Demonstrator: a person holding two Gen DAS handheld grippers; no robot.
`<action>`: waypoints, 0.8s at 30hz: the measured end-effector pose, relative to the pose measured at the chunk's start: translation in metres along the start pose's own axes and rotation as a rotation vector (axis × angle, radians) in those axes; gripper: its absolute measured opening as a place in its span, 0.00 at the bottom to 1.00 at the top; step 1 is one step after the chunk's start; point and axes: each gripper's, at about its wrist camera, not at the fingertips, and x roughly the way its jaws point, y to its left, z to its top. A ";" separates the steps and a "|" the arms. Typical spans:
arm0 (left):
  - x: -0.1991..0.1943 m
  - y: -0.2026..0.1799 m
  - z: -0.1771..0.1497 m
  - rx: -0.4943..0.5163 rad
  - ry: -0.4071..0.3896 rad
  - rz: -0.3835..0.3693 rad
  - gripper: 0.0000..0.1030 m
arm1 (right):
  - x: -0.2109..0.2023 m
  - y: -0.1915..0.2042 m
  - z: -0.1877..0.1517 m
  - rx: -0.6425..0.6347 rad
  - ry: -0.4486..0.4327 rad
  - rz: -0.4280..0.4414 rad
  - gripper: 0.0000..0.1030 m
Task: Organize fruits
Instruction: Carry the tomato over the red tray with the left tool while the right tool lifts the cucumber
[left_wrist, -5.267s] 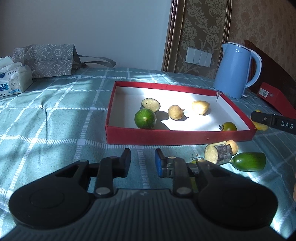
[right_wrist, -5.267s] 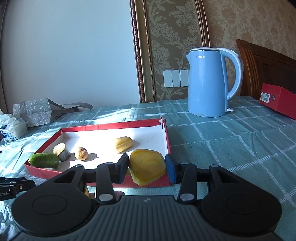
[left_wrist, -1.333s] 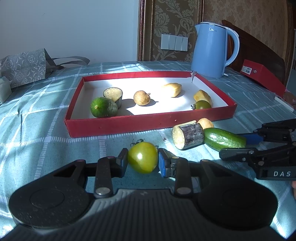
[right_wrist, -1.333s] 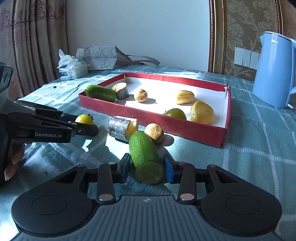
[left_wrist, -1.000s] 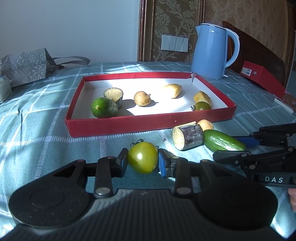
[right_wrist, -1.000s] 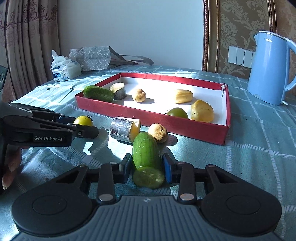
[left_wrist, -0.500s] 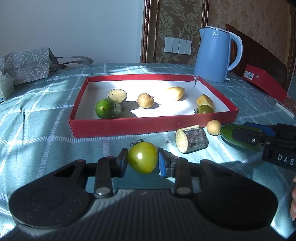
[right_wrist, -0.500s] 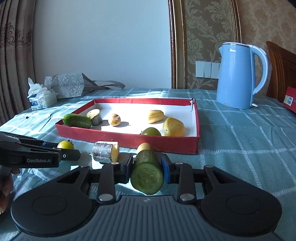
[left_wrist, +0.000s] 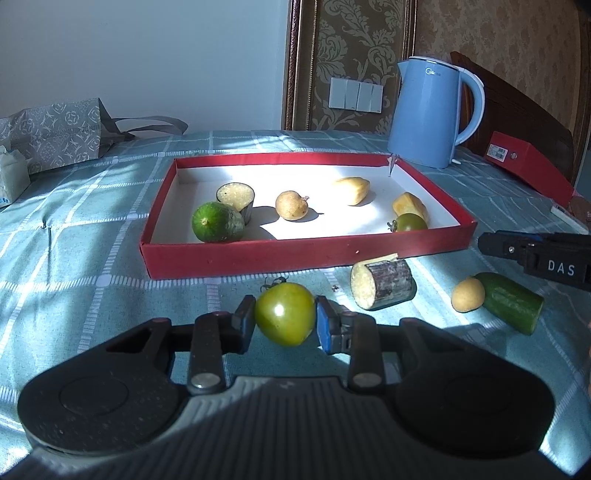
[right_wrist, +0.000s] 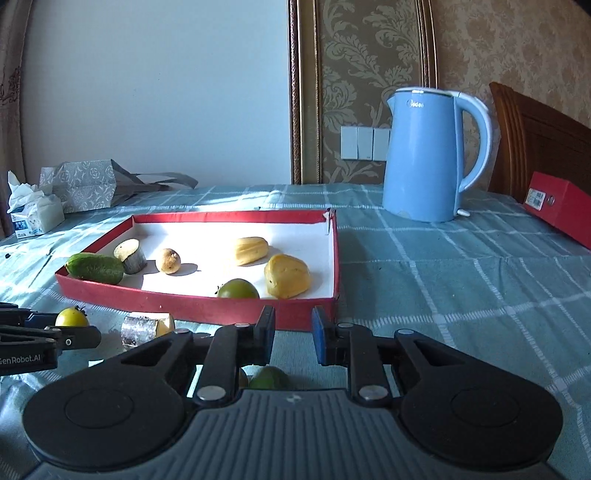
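The left gripper (left_wrist: 285, 325) is clamping a round green tomato (left_wrist: 285, 314) at lower centre — the shallow red cardboard tray (left_wrist: 310, 254) lying directly above; the right gripper (right_wrist: 293, 338) is gaping empty.

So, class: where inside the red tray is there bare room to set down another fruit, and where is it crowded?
Bare: the tray's white floor along the back wall, and the front strip between the round brown fruit and the green tomato. Crowded: the left, where cucumber and cut chunk sit together.

Blue kettle (left_wrist: 430, 112), gift bag (left_wrist: 51, 134), tissues (right_wrist: 35, 214).
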 end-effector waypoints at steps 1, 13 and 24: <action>-0.001 0.001 0.000 -0.003 -0.004 -0.001 0.30 | -0.003 -0.009 0.000 0.022 0.022 0.034 0.20; -0.001 0.002 0.000 -0.010 -0.001 -0.010 0.30 | -0.026 -0.043 -0.004 0.028 0.186 0.199 0.55; -0.002 0.002 0.001 -0.011 0.000 -0.015 0.30 | -0.008 0.006 -0.018 -0.214 0.215 0.055 0.44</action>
